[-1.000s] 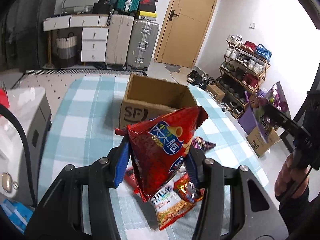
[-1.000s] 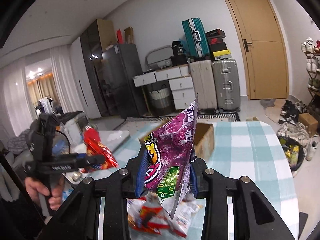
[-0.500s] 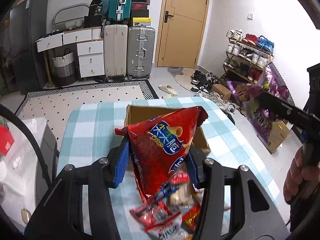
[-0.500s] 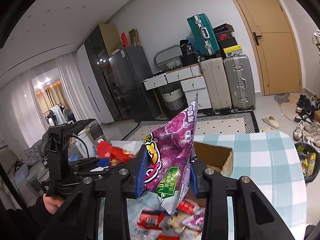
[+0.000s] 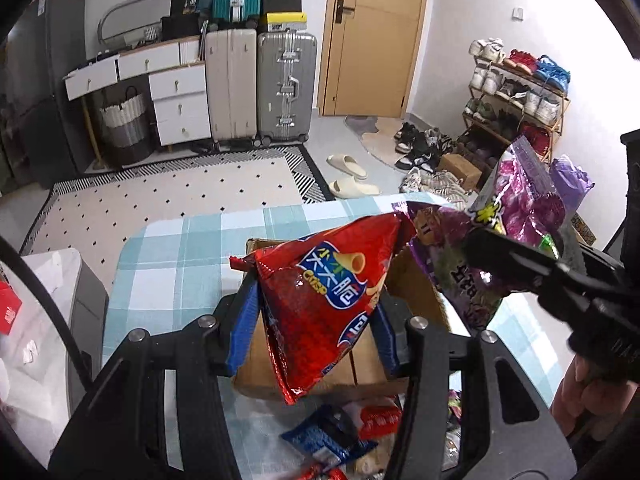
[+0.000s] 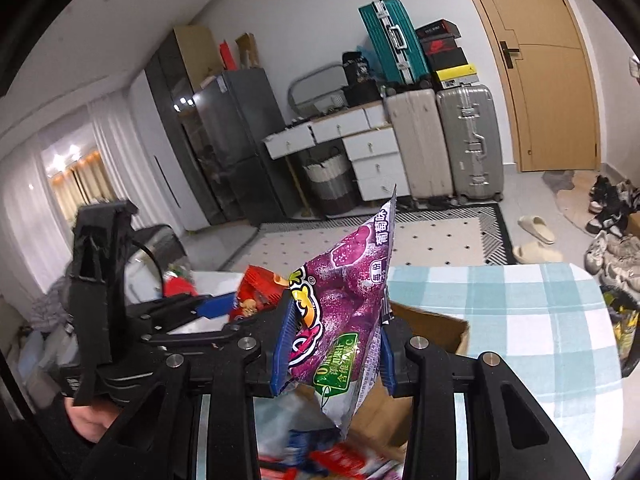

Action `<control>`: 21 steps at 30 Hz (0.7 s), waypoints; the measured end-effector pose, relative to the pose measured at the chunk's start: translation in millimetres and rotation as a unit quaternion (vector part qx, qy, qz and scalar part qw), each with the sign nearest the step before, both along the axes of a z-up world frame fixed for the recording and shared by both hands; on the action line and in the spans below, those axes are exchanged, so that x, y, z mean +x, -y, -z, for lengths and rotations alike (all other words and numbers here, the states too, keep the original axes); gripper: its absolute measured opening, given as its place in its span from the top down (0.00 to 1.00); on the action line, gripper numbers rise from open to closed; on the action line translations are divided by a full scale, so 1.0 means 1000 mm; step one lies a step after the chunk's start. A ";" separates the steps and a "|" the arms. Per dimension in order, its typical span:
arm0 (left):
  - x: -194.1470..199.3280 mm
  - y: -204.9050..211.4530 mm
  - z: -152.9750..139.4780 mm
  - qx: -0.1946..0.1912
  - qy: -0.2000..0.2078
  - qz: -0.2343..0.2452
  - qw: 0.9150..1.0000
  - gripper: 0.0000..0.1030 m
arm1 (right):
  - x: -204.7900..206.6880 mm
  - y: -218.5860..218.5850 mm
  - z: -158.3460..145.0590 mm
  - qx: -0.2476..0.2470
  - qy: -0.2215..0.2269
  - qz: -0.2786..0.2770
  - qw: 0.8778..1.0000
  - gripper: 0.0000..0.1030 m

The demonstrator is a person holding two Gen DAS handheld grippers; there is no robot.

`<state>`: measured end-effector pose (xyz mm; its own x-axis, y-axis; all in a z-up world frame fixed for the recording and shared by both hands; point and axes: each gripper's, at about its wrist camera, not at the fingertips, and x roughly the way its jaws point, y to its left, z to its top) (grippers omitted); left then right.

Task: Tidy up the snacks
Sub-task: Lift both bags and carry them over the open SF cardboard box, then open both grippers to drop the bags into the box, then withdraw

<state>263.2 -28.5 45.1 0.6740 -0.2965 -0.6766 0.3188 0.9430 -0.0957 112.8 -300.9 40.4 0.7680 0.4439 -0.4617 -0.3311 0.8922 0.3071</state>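
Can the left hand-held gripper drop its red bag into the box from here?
Probably yes. The left hand-held gripper holds the red bag right over the open box, with nothing below it. The purple bag in the right hand-held gripper hangs close beside it and may brush it.

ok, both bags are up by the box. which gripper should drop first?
Left, probably. The left hand-held gripper holds the red crisp bag squarely over the open cardboard box. The right hand-held gripper holds the purple bag nearer the box's edge.
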 end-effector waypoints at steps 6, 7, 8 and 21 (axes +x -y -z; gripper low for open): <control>0.036 0.011 0.039 0.009 -0.029 0.003 1.000 0.54 | 0.035 0.002 0.036 -0.016 -0.034 0.002 0.999 0.65; 0.040 0.013 0.044 0.010 -0.033 0.004 0.999 0.54 | 0.040 0.003 0.042 -0.018 -0.040 0.003 0.999 0.65; 0.044 0.016 0.049 0.012 -0.039 0.006 0.999 0.53 | 0.045 0.004 0.047 -0.018 -0.044 0.003 0.999 0.65; 0.080 0.028 0.106 0.037 -0.081 0.004 0.996 0.52 | 0.081 0.012 0.097 -0.018 -0.097 0.004 0.995 0.65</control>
